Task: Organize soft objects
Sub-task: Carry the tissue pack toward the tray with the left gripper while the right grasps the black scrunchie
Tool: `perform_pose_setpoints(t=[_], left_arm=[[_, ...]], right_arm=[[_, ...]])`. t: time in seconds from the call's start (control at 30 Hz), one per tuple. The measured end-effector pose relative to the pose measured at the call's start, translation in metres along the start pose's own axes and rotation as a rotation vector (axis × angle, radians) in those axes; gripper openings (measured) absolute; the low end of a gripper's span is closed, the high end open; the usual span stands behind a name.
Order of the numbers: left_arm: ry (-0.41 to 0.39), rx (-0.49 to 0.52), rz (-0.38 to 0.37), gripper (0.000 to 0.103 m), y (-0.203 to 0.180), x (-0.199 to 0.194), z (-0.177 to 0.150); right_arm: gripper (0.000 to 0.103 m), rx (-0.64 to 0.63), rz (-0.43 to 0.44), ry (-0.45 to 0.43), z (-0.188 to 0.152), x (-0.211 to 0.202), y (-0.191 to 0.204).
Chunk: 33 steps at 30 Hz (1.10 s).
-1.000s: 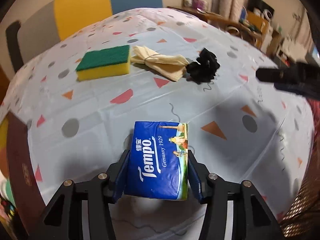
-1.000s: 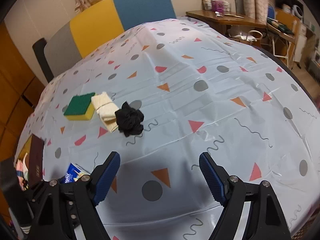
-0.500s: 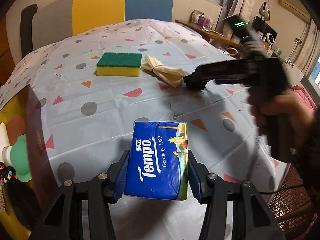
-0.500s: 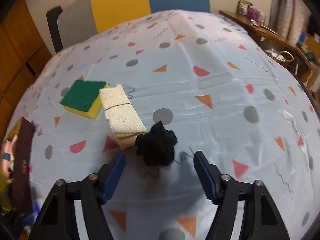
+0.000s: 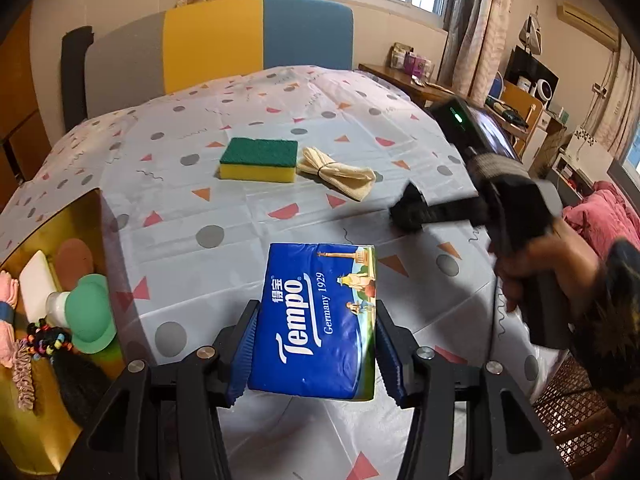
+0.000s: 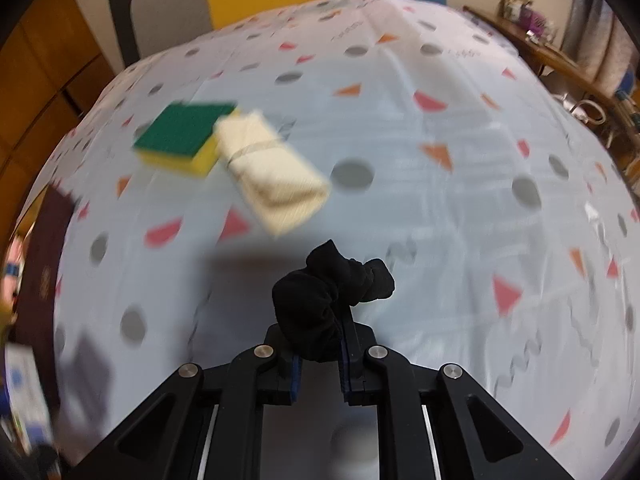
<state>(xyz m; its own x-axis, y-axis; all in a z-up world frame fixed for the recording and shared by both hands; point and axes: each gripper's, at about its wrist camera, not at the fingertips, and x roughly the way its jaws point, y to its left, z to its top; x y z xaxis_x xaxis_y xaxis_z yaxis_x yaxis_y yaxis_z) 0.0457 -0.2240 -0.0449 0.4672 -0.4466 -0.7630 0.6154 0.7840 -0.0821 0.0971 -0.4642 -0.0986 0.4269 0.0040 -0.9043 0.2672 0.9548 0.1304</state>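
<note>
My left gripper (image 5: 314, 354) is shut on a blue Tempo tissue pack (image 5: 320, 320), held above the table. My right gripper (image 6: 320, 352) is shut on a black scrunchie (image 6: 328, 300), pinched between the blue pads just over the cloth; in the left wrist view that right gripper (image 5: 408, 214) reaches in from the right in a person's hand (image 5: 532, 268). A green and yellow sponge (image 5: 259, 159) and a tied cream cloth (image 5: 338, 172) lie side by side further back, and the right wrist view shows the sponge (image 6: 184, 136) and cloth (image 6: 276, 176) blurred.
The table wears a pale patterned tablecloth (image 5: 240, 216). A yellow box (image 5: 44, 312) at the left edge holds a green-capped bottle, hair ties and other small things. A chair (image 5: 216, 40) in grey, yellow and blue stands behind the table. Shelves and furniture crowd the right.
My right gripper came down over the black scrunchie and closed on it. My left gripper rose with the tissue pack, bringing the yellow box at the left into view.
</note>
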Motion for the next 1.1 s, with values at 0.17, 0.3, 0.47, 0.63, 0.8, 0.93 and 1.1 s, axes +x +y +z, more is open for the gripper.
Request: perform_pose_setpoints(t=[0.17, 0.3, 0.47, 0.63, 0.8, 0.93, 1.1], left_arm=[[-0.019, -0.007, 0.005, 0.054, 0.001, -0.013, -0.005], [-0.027, -0.015, 0.005, 0.054, 0.003, -0.021, -0.010], [-0.052, -0.021, 0.012, 0.054, 0.004, -0.035, -0.015], [-0.088, -0.024, 0.024, 0.054, 0.006, -0.052, -0.018], [-0.116, -0.040, 0.033, 0.054, 0.011, -0.066, -0.021], [-0.123, -0.059, 0.030, 0.054, 0.017, -0.072, -0.021], [-0.136, -0.083, 0.032, 0.054, 0.025, -0.079, -0.022]], right_arm=[[0.014, -0.070, 0.033, 0.012, -0.034, -0.010, 0.018], [0.015, -0.093, 0.015, -0.020, -0.048, -0.011, 0.024], [0.015, -0.082, 0.044, -0.036, -0.053, -0.012, 0.017], [0.015, -0.108, 0.030, -0.058, -0.052, -0.011, 0.021], [0.015, -0.191, -0.030, -0.095, -0.055, -0.011, 0.033], [0.015, -0.233, -0.065, -0.122, -0.058, -0.009, 0.039], [0.015, -0.242, -0.079, -0.136, -0.060, -0.008, 0.041]])
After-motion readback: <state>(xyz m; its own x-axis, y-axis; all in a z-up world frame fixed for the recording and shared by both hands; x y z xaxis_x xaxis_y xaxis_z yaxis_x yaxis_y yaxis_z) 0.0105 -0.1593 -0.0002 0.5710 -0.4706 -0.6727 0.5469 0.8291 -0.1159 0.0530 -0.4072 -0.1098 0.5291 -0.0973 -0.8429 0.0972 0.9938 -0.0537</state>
